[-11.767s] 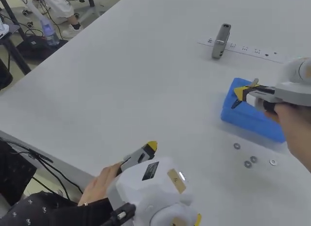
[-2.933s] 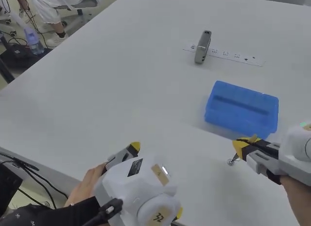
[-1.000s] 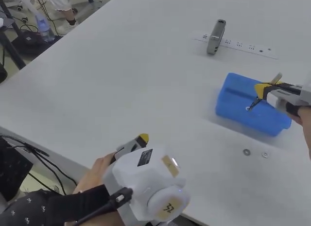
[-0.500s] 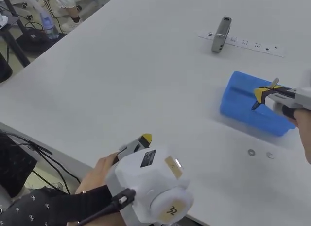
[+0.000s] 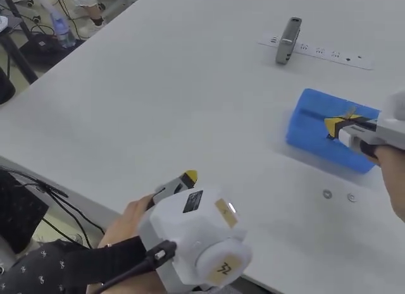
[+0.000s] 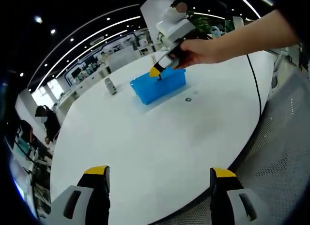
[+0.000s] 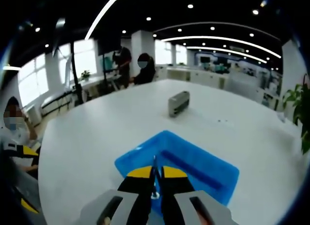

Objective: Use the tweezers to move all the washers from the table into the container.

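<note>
Right tool (image 5: 335, 124) squeezed shut on tweezers (image 7: 154, 184), tips over blue container (image 5: 310, 110) so washer can drop in; can't tell if one is pinched. 2 washers (image 5: 327, 194) on bench (image 5: 190, 85) just beside container. Left tool (image 6: 160, 172) wide, nothing in it, well apart from container, out of way.

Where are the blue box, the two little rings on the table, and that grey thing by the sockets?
blue container (image 5: 314, 148), head view, on its near wall.
washers (image 5: 326, 194), head view, on the left one of the two.
grey block (image 5: 288, 40), head view, on its middle.
</note>
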{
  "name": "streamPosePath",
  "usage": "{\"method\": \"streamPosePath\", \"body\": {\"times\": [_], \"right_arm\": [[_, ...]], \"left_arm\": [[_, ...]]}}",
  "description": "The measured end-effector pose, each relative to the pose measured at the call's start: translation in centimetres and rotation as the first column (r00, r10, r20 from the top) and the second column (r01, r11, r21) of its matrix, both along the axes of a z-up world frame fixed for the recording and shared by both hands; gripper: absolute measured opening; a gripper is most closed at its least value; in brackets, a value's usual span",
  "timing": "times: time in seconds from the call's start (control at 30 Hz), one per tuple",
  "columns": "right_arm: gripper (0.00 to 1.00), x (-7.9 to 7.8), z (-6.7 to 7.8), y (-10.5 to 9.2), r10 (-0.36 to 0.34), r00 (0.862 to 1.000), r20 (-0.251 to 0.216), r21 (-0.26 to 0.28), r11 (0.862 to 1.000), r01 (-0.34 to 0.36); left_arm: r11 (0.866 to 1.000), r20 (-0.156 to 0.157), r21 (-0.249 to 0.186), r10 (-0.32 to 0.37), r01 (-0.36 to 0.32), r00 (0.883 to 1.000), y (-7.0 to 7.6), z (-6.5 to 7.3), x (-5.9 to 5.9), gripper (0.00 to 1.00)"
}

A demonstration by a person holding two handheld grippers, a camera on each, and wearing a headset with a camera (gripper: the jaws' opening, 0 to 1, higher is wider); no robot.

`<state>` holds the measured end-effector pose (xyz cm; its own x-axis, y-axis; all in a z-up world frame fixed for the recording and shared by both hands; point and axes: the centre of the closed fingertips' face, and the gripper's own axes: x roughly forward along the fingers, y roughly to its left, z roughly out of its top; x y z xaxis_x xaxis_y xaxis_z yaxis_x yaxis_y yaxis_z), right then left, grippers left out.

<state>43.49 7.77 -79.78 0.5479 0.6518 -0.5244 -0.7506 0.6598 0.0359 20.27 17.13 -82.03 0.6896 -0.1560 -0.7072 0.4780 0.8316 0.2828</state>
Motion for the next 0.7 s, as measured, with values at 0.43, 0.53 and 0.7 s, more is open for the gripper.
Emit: {"method": "streamPosePath", "body": {"times": [0.43, 0.53, 0.7], "right_arm": [[0.03, 0.2, 0.4, -0.8, -0.037, 0.999, 0.007, -0.004, 0.999, 0.037], [0.03, 0.2, 1.7, -1.0, -0.041, 0.999, 0.02, 0.021, 0.999, 0.041], [0.02, 0.3, 3.9, -1.4, -0.048, 0.998, 0.039, 0.056, 0.997, 0.046]], "left_arm": [[1.0, 0.005, 0.0, -0.002, 0.002, 1.0, 0.0, 0.1, 0.1, 0.87], [1.0, 0.007, 0.0, -0.001, 0.001, 1.0, 0.0, 0.1, 0.1, 0.87], [1.0, 0.011, -0.002, -0.001, 0.001, 1.0, 0.0, 0.2, 0.1, 0.87]]}}
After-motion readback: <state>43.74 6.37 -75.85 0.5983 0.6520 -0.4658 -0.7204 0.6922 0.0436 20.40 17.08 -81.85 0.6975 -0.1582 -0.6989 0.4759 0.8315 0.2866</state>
